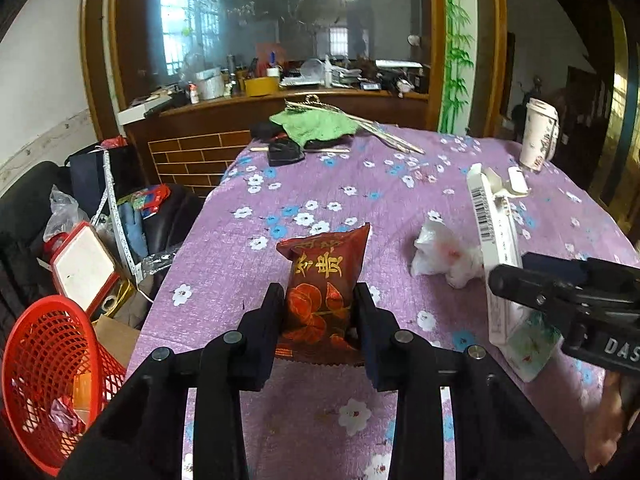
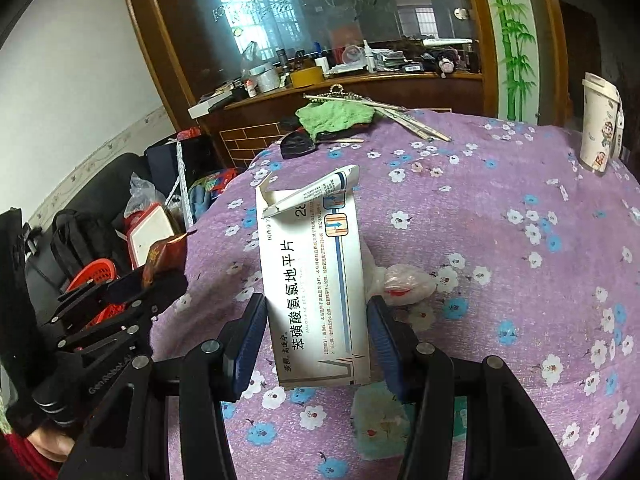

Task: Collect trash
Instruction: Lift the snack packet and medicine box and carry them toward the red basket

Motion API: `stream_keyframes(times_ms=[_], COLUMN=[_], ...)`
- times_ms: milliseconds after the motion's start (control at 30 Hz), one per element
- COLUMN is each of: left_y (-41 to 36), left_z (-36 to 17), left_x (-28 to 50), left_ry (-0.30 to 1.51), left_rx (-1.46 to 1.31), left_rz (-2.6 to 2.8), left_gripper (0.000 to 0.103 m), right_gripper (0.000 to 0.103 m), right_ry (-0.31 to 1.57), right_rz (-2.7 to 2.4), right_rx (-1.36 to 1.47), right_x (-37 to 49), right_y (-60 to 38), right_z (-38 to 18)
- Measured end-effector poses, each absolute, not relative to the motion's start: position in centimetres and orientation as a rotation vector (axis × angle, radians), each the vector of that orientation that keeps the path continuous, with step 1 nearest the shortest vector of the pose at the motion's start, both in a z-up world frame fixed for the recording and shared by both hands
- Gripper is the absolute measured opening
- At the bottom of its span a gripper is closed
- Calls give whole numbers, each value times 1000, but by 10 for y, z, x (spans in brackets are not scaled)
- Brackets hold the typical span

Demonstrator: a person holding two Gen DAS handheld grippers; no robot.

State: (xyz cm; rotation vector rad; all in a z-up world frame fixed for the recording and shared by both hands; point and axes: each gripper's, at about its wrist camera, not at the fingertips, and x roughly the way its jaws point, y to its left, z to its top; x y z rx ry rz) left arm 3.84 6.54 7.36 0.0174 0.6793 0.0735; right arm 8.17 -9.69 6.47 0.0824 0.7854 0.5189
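Fingers of the left gripper (image 1: 318,312) are pinching the red snack packet (image 1: 325,280) across its lower half, each pad lying against one side, so the packet is standing upright between them over the purple flowered tablecloth (image 1: 360,200). Judged from this hold, the packet is being carried as trash; whether it is clear of the cloth cannot be told. To the left, below the table edge, the red mesh basket (image 1: 48,360) is sitting with scraps already inside, and it is serving as the likely drop point, being on this gripper's side. Moving right, the crumpled white plastic (image 1: 444,256) is lying loose on the cloth, not yet collected. Further right, the right gripper (image 2: 316,332) is clamping the opened white medicine box (image 2: 316,280) by its long sides, flap end pointing away, with the box held tilted just beside the plastic. At the far right edge a patterned paper cup (image 2: 600,128) is standing upright, well apart from both grippers
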Motion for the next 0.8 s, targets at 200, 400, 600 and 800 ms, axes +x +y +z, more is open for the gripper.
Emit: stream_keyframes(times_ms=[200, 400, 600, 800], left_y=[74, 81, 79, 78], left_z=[58, 56, 56, 56], left_x=[46, 48, 43, 42], left_ry=[696, 689, 676, 671], left_rx=[13, 2, 29, 41], left_rz=[66, 68, 72, 72], left_gripper=[34, 34, 34, 34], right_gripper=[56, 56, 56, 56], right_ry=[767, 766, 769, 777], right_rz=[491, 472, 433, 418], right_rx=[50, 9, -20, -31], right_x=[80, 78, 80, 82], right_y=[-95, -88, -87, -87], right_z=[65, 63, 58, 55])
